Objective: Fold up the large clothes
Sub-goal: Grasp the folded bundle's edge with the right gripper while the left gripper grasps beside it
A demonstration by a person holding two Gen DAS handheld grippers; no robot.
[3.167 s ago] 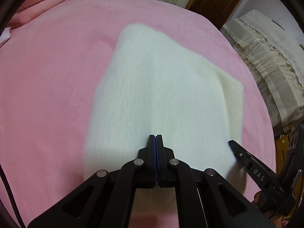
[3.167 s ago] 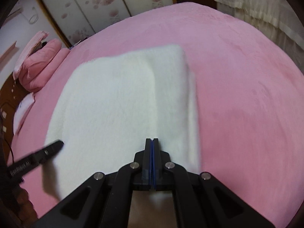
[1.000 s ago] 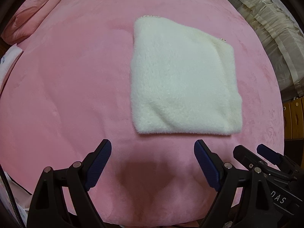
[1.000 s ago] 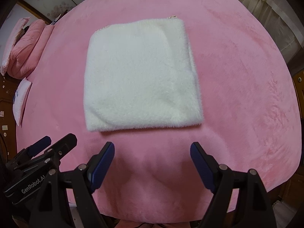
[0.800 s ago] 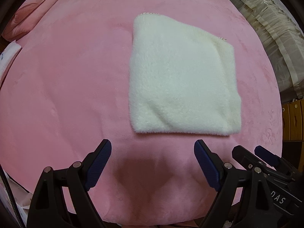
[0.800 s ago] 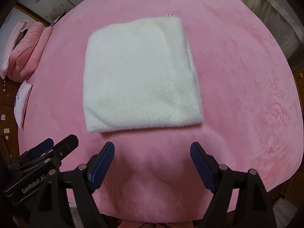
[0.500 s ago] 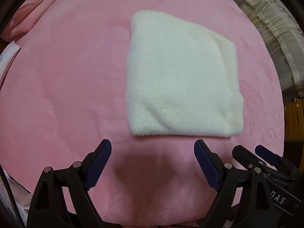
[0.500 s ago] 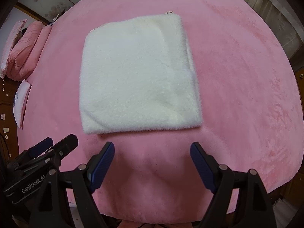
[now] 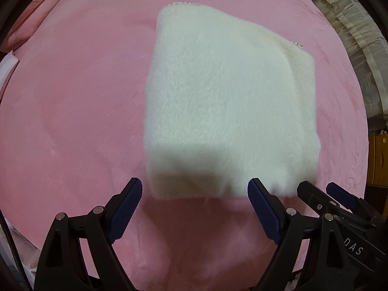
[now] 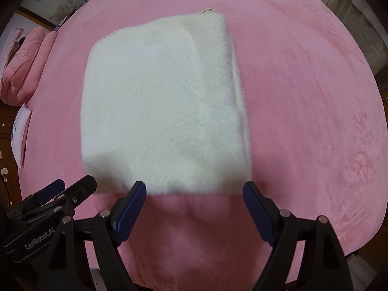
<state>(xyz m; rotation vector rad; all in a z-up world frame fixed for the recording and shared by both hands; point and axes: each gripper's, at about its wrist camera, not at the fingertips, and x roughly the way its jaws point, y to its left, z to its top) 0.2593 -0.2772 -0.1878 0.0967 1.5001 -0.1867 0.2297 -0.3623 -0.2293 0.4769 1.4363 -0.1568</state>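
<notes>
White folded garment (image 9: 228,101) amid bare pink bedspread (image 9: 72,111), near edge before both gaping claws (image 9: 195,188) (image 10: 194,187).

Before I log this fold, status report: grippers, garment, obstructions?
Left gripper open, empty. Right gripper open, empty. White fleece garment folded square on pink bedspread, near edge at both grippers' fingertips. Nothing in the way.

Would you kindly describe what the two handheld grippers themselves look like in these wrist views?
Both are alike: the left gripper and the right gripper have matte black angular frames with triangular cut-outs and silver rivets. Their fingers carry dark blue ribbed pads. White lettering marks the bodies: "DAS" on the right gripper as seen from the left view, "GenRobot.AI" on the left one from the right view. No sleeves show.
</notes>
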